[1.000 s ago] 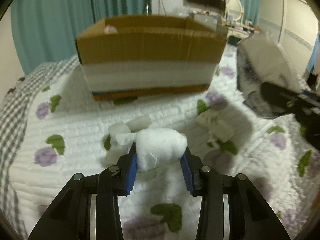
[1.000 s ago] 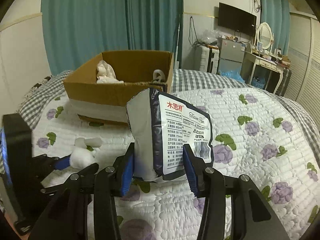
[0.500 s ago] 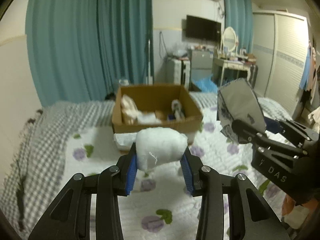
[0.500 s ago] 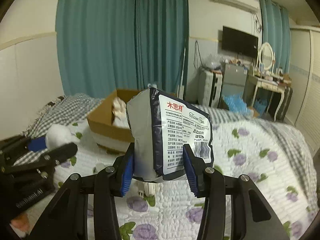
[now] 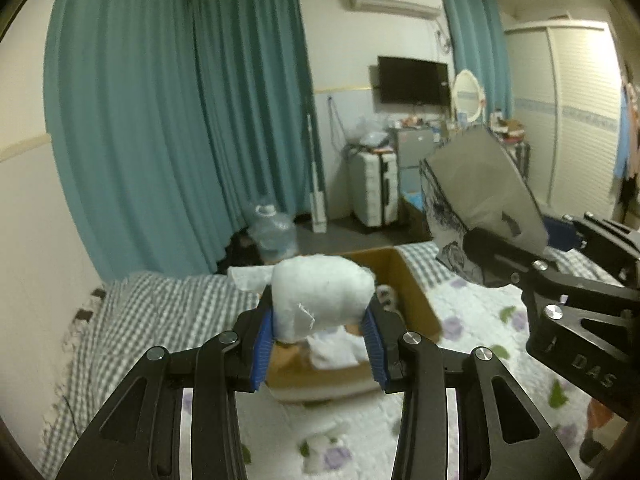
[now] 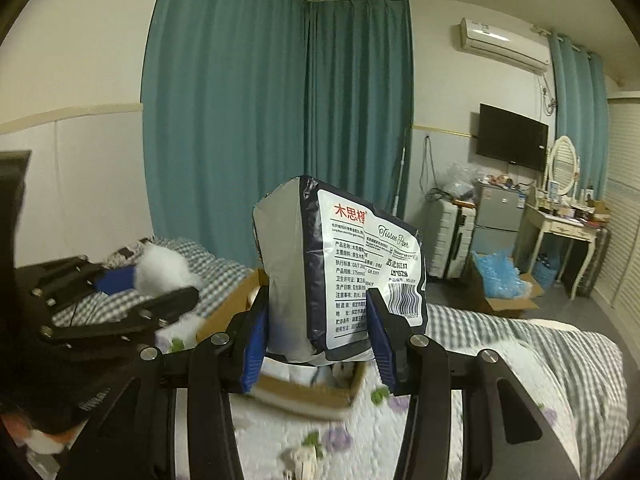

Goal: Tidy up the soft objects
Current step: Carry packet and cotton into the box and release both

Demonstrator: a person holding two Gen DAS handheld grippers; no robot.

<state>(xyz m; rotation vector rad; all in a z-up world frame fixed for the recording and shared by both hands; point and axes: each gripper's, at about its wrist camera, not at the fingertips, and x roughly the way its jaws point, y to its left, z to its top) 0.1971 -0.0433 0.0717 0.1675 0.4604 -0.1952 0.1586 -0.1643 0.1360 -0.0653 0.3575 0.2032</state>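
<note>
My left gripper (image 5: 318, 332) is shut on a white cotton wad (image 5: 322, 296) and holds it high above the open cardboard box (image 5: 414, 292) on the bed. My right gripper (image 6: 316, 338) is shut on a tissue paper pack (image 6: 348, 276), grey and white with a dark border, also held above the box (image 6: 308, 394). The pack shows at the right of the left wrist view (image 5: 480, 196). The cotton wad shows at the left of the right wrist view (image 6: 164, 270). White soft items lie inside the box.
The bed has a white quilt with purple flowers (image 5: 472, 320) and a grey checked blanket (image 5: 160, 312). Small white scraps (image 6: 302, 458) lie on the quilt in front of the box. Teal curtains, a suitcase, a water jug and a dresser stand behind.
Both grippers have risen from near the quilt and moved toward the box, each keeping its load. The box now lies below and just behind the fingers.
</note>
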